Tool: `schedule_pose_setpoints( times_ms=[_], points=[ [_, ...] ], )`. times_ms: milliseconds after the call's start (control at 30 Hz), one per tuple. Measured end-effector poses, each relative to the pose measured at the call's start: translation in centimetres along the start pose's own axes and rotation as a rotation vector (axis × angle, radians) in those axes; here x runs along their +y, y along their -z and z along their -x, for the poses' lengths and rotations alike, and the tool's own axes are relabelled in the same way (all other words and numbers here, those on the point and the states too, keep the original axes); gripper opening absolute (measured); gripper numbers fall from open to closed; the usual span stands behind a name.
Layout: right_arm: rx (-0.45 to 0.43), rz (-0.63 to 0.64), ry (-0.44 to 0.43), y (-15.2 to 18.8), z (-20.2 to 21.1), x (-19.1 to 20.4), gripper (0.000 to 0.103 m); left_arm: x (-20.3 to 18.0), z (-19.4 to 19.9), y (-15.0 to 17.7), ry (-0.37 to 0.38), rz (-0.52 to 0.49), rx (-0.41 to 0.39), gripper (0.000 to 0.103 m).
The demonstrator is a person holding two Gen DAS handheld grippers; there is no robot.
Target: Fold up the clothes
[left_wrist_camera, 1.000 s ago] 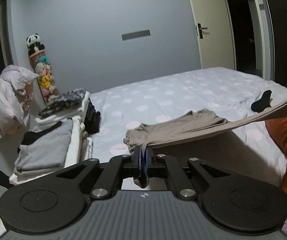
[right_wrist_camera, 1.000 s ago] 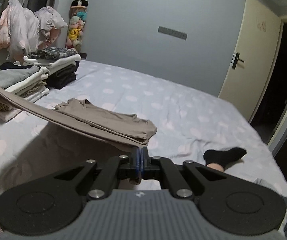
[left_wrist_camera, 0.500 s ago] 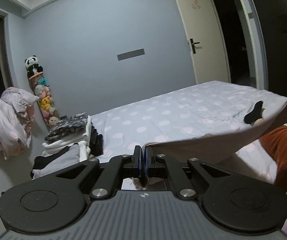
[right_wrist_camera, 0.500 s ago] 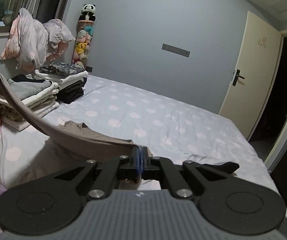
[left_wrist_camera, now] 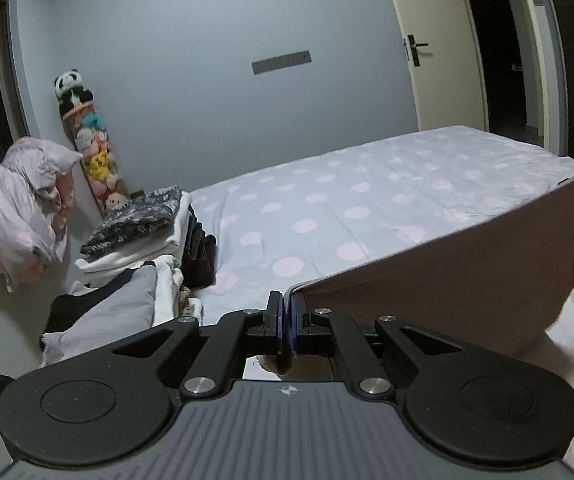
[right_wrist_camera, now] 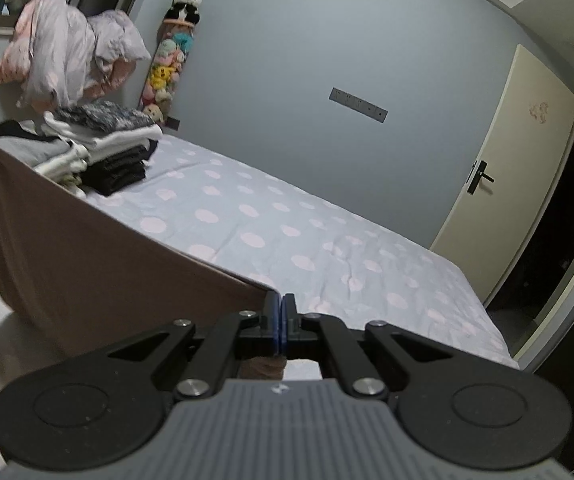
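A taupe garment (left_wrist_camera: pixel 467 276) hangs stretched in the air between my two grippers, above the near side of the bed. My left gripper (left_wrist_camera: pixel 285 306) is shut on one top corner of it. My right gripper (right_wrist_camera: pixel 281 308) is shut on the other top corner, and the cloth (right_wrist_camera: pixel 87 264) runs off to the left toward the other gripper. The garment's lower edge is hidden below both views.
The bed (left_wrist_camera: pixel 367 200) has a light blue sheet with pink dots. Stacks of folded clothes (left_wrist_camera: pixel 139 236) sit at its far left corner, also in the right wrist view (right_wrist_camera: pixel 99 148). Pillows (left_wrist_camera: pixel 19 200) and a plush toy column (left_wrist_camera: pixel 87 148) stand by the wall. A door (right_wrist_camera: pixel 507 184) is at the right.
Both grippers have lifted the taupe garment off the bed; it lay partly on the sheet a second ago and now hangs taut in the air between them.
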State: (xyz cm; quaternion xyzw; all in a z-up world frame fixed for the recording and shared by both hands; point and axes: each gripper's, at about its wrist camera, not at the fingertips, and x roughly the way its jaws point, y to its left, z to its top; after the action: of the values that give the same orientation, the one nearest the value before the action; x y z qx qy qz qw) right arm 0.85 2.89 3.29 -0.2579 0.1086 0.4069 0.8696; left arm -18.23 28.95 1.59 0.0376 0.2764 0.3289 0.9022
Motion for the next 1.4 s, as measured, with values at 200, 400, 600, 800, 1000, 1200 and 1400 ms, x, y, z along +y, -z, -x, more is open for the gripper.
schedule_pose_setpoints(
  times_ms=[200, 400, 600, 800, 1000, 1200, 1400],
  points=[
    [0.05, 0.009, 0.009, -0.3, -6.6, -0.1, 0.001, 0.0, -5.8, -0.8, -0.008, 0.003, 0.054, 0.005],
    [0.095, 0.036, 0.019, 0.2, -13.7, 0.7, 0.002, -0.3, -12.7, -0.9, -0.021, -0.028, 0.117, 0.005],
    [0.164, 0.062, 0.023, 1.3, -22.2, 1.9, 0.002, -0.7, -20.6, 0.1, -0.016, -0.052, 0.198, 0.005],
    [0.258, 0.092, 0.044, 3.7, -30.2, 3.3, 0.002, -0.7, -27.8, 1.9, 0.007, -0.01, 0.285, 0.005],
    [0.32, 0.064, 0.06, 5.6, -34.8, 3.5, 0.001, -0.5, -31.6, 3.8, 0.024, 0.013, 0.321, 0.005],
    [0.323, -0.15, 0.003, 6.1, -34.6, 1.1, 0.004, 1.2, -32.4, 5.1, -0.003, 0.096, 0.3, 0.022],
    [0.29, -0.37, -0.063, 7.1, -33.0, -0.9, 0.022, 4.8, -30.5, 5.9, -0.012, 0.308, 0.278, 0.043]
  ],
)
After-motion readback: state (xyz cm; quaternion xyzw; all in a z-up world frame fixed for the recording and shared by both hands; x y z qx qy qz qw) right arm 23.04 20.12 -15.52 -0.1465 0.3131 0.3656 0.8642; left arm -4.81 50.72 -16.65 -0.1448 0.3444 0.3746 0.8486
